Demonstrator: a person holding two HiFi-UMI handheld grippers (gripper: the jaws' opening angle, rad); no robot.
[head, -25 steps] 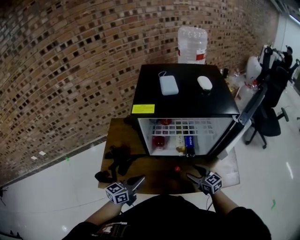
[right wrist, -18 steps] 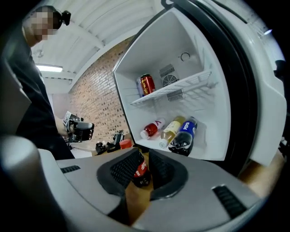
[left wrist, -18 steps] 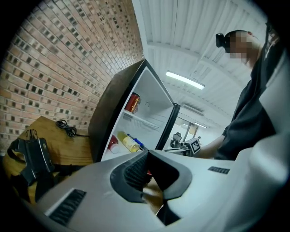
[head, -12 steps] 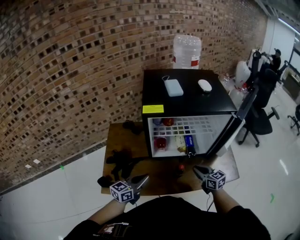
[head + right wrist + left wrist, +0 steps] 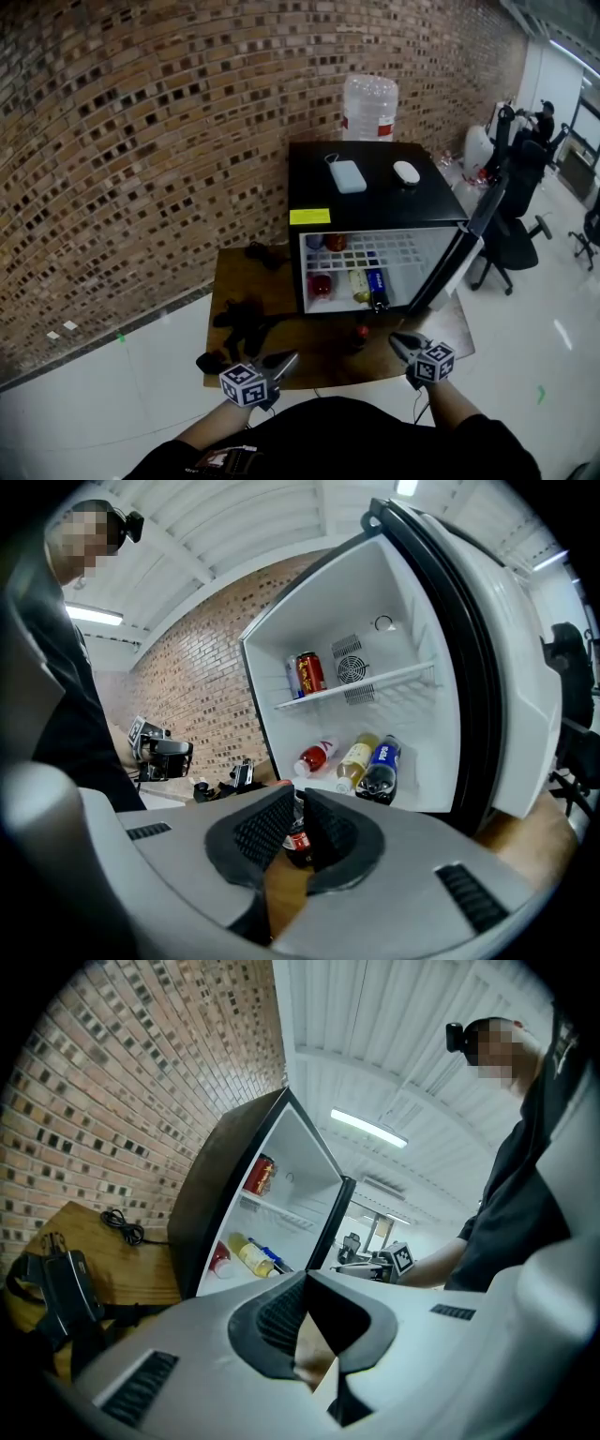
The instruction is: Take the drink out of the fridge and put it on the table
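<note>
While cola bottle (image 5: 359, 332) stands on counter (image 5: 242, 281) before fridge (image 5: 375, 197) | likely light, stiff, slippery; best held mid-body | right claw (image 5: 397, 340) just closed, empty.

Brick wall (image 5: 141, 112) runs along the rear and left. Large clear water jug (image 5: 368, 105) with a red label stands upright against it. In front of the jug lie a white power bank (image 5: 347, 175) with a cord loop and a white mouse (image 5: 406, 172), apart. Black cable coil (image 5: 262, 251) and black gear pile (image 5: 242, 323) sit further forward, left. Black office chair (image 5: 514, 234) at right; person (image 5: 544, 111) far back. Green tape mark (image 5: 119, 337) on white floor (image 5: 94, 394).
</note>
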